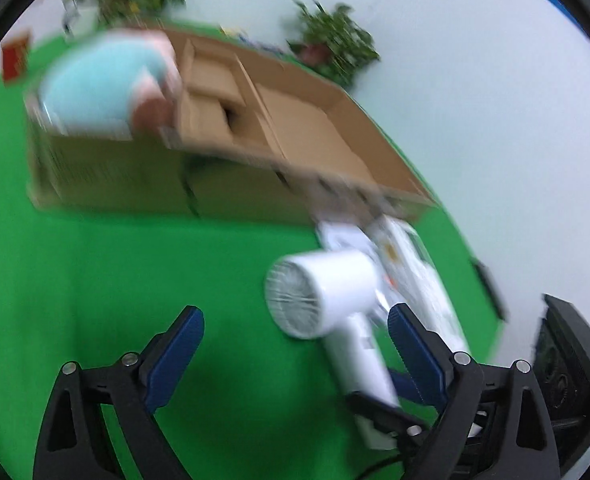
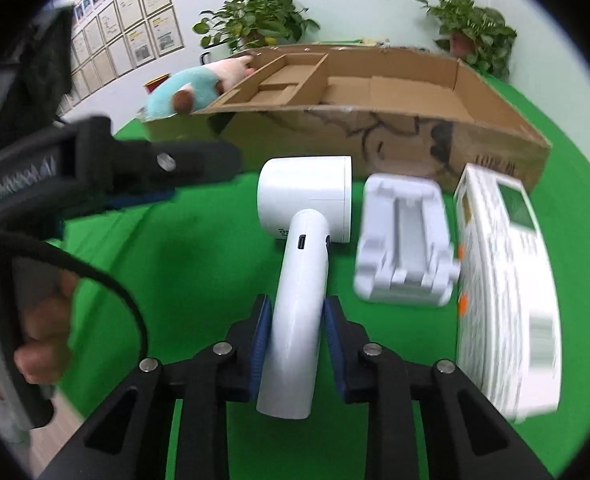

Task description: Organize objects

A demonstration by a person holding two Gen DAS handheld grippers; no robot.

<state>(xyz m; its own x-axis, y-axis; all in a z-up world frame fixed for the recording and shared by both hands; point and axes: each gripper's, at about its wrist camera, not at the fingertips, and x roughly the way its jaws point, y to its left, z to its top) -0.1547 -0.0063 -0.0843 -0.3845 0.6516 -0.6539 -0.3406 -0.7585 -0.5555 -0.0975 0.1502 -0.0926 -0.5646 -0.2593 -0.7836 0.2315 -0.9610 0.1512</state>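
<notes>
Objects for organizing are lying on a green tabletop (image 2: 199, 248), with a long open cardboard box (image 2: 375, 136) standing at its far side, divided into compartments. A plush toy (image 2: 191, 86) in teal and pink is resting at the box's left end, though the compartment under it cannot be made out. In front of the box, a white phone-like device (image 2: 503, 280) is lying at the right, touching or nearly touching a white moulded cradle (image 2: 405, 240) just beside it. Left of the cradle, a white hair dryer (image 2: 307, 216) is lying with its barrel toward the box and its handle pointing back. The right gripper (image 2: 297, 344) is clamping that handle, both blue pads pressing its sides. The left gripper (image 1: 295, 344) is hanging wide over the green surface with nothing between its fingers; the dryer is sitting just ahead of its right finger. A hand (image 2: 35, 320) is gripping the left tool's handle at the edge of the right wrist view.
</notes>
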